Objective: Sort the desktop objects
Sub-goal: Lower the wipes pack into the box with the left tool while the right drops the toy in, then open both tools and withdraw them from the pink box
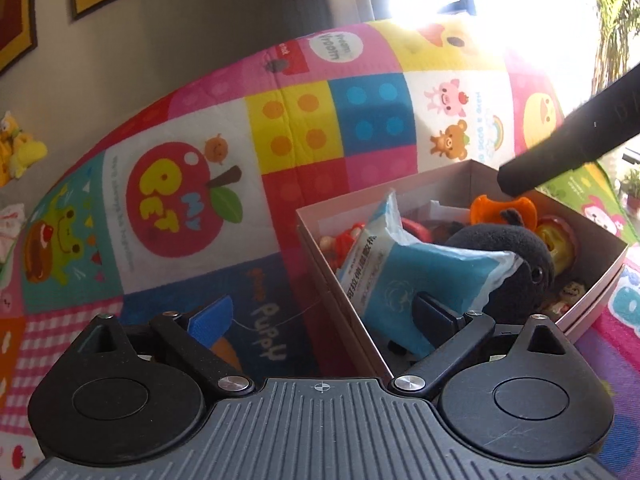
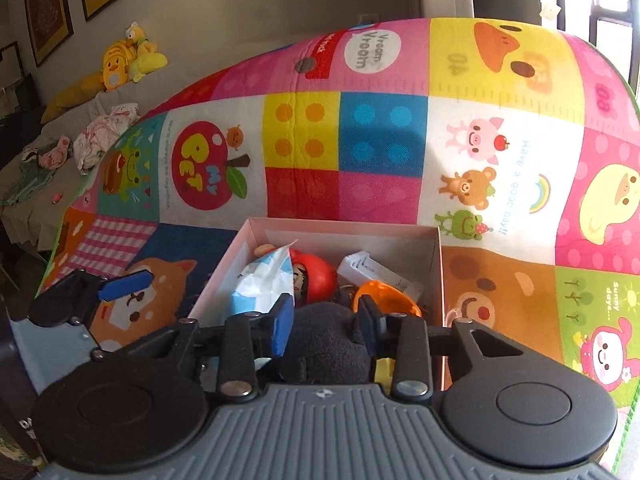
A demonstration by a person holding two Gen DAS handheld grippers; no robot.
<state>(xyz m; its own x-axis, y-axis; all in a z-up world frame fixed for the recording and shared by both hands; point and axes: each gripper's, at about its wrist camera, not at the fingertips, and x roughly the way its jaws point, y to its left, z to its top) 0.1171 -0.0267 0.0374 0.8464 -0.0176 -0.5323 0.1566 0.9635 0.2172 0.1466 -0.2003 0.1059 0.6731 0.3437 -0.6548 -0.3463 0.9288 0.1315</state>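
Observation:
A pink cardboard box (image 1: 344,204) (image 2: 340,226) stands on the colourful play mat (image 1: 280,128) and holds several toys. A blue-and-white packet (image 1: 424,276) (image 2: 260,280) leans inside its left part. In the right wrist view my right gripper (image 2: 325,322) is shut on a black plush toy (image 2: 328,340) (image 1: 508,252) in the near part of the box. My left gripper (image 1: 324,316) is open wide and holds nothing. It straddles the box's near left wall, with one finger over the mat and the other against the packet. Its blue fingertip (image 2: 126,283) shows left of the box.
A red round doll (image 2: 316,276), an orange plastic piece (image 2: 384,296) (image 1: 500,208) and a small white carton (image 2: 376,270) also lie in the box. A black rod (image 1: 560,148) reaches over it from the upper right. Yellow plush toys (image 2: 124,60) and clothes (image 2: 104,136) lie beyond the mat.

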